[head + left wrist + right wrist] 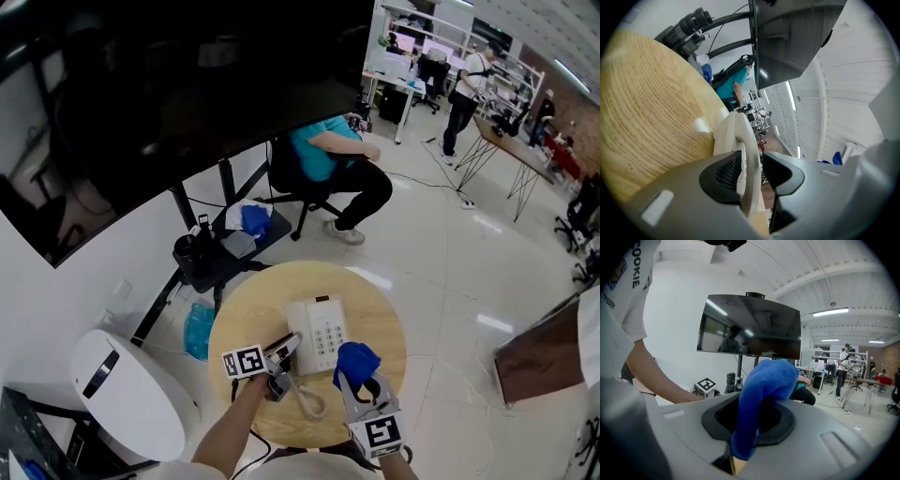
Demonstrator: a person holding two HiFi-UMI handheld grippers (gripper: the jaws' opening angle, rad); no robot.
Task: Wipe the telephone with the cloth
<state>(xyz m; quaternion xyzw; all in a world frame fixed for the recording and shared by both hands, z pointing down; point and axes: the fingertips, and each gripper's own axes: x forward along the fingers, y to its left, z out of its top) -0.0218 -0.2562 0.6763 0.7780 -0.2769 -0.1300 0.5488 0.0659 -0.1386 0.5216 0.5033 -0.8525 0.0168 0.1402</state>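
Observation:
A white telephone (322,333) sits on a round wooden table (380,314), its coiled cord (314,403) trailing toward me. Its handset (740,136) lies at the phone's left side, between the jaws of my left gripper (753,176). The left pad sits against it and a thin gap shows at the right pad, so the jaws stand open around it. In the head view the left gripper (281,358) is at the phone's near-left corner. My right gripper (361,386) is shut on a blue cloth (764,385), held just right of the phone's near edge.
A big black screen (178,84) on a stand rises behind the table, with a tray of items (225,246) at its base. A seated person (333,155) is beyond it. A white rounded device (127,394) stands at the left and a blue bag (199,328) lies on the floor.

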